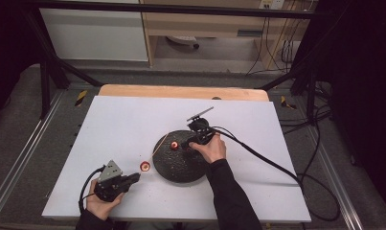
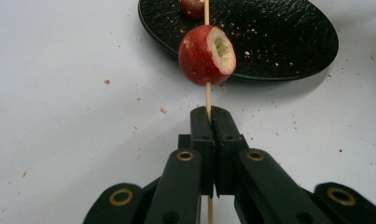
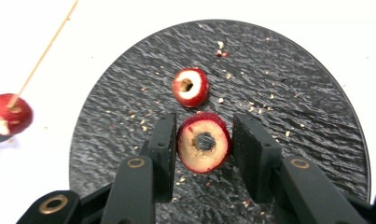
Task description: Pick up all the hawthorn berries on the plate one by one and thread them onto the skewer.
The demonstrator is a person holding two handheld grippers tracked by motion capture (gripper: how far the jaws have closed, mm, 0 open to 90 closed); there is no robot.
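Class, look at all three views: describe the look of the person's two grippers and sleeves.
Both grippers, left gripper and right gripper, are black, each with two jaws and brass-ringed pivot holes. Grey three-cornered plates top them. A black cable trails from the right one. The person's sleeves are dark.

The flat white table top (image 1: pixel 133 129) is bright, but the room around it is dark. The round black rough plate (image 3: pixel 293 93) shows sharp and clear. Up close, the black gripper jaws look a little blurry.

Grey floor (image 1: pixel 18 120), wooden cabinet (image 1: pixel 200 24), black frame (image 1: pixel 44 72) behind.
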